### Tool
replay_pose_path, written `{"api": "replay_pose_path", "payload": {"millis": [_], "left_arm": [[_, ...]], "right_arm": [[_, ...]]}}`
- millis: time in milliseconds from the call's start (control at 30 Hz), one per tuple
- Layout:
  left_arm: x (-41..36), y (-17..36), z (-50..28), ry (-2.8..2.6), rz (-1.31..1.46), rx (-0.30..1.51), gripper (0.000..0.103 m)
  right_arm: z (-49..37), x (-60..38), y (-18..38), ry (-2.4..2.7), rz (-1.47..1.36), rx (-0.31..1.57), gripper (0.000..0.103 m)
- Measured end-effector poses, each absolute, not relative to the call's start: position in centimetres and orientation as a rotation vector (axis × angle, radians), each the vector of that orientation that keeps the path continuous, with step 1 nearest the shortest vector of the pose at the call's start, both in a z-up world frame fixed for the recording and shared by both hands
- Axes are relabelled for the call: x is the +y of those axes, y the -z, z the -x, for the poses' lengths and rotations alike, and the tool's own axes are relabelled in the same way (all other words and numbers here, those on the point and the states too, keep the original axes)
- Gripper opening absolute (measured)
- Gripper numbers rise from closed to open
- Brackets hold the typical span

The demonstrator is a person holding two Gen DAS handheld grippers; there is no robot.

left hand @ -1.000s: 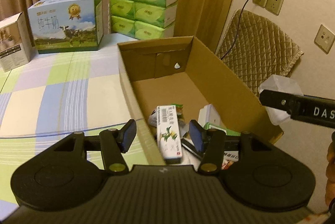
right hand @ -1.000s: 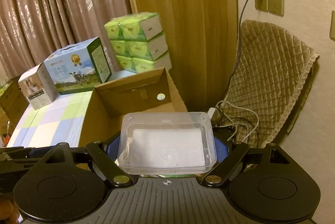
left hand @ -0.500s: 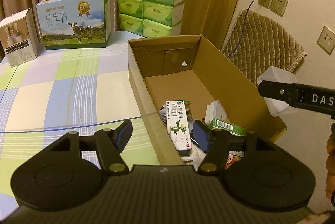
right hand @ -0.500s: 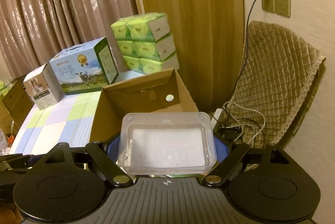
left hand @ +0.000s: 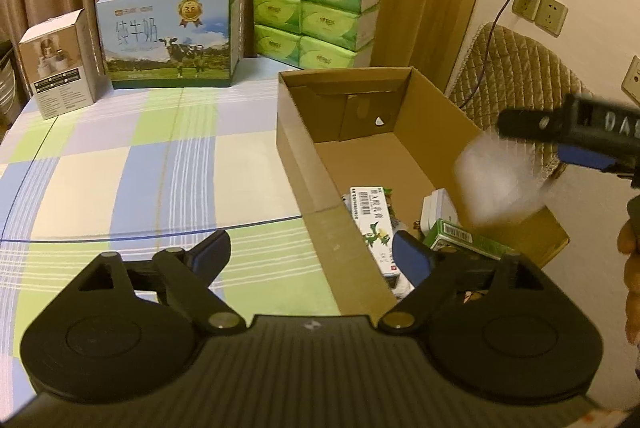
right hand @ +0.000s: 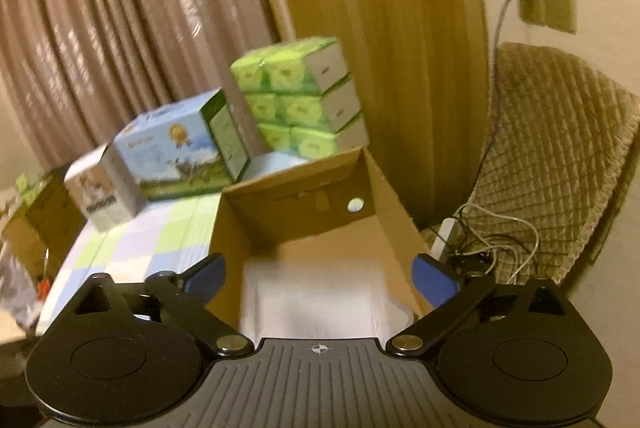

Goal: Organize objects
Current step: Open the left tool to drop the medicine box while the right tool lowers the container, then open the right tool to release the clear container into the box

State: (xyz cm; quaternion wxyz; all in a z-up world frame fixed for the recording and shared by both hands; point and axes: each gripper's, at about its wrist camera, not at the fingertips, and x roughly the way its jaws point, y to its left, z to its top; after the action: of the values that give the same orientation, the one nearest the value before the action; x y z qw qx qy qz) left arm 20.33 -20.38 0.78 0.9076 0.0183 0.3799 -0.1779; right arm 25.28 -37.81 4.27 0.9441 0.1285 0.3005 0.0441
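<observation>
An open cardboard box [left hand: 304, 163] stands on the checked tablecloth; it also shows in the right wrist view [right hand: 296, 216]. Inside lie a white and green toothpaste carton [left hand: 374, 224], a green carton [left hand: 460, 240] and a white item [left hand: 438, 205]. My left gripper [left hand: 312, 256] is open and empty over the box's near left wall. My right gripper [right hand: 320, 278] is open above the box. The clear plastic container [right hand: 320, 302] is blurred below its fingers, free of them, over the box; in the left wrist view it [left hand: 500, 179] is a blur under the right gripper [left hand: 568, 131].
A milk carton box [left hand: 168, 35], a small white box [left hand: 60, 63] and stacked green tissue packs [left hand: 316, 7] stand at the table's far edge. A quilted chair [right hand: 560, 155] with cables [right hand: 492, 244] stands to the right of the box by the wall.
My right gripper has opened and let go of the clear container, which now drops blurred toward the box. My left gripper has opened wider and drawn back.
</observation>
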Motion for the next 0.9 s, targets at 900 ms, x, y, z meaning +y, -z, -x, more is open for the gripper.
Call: {"api": "replay_pose_path", "payload": {"millis": [900], "left_arm": [[-16.3,-4.8,-10.5,0.337,0.033,0.77,0.102]], "right_arm": [[-11.5,-37.5,-6.3,-0.087,-0.214,0.708,0.101]]}}
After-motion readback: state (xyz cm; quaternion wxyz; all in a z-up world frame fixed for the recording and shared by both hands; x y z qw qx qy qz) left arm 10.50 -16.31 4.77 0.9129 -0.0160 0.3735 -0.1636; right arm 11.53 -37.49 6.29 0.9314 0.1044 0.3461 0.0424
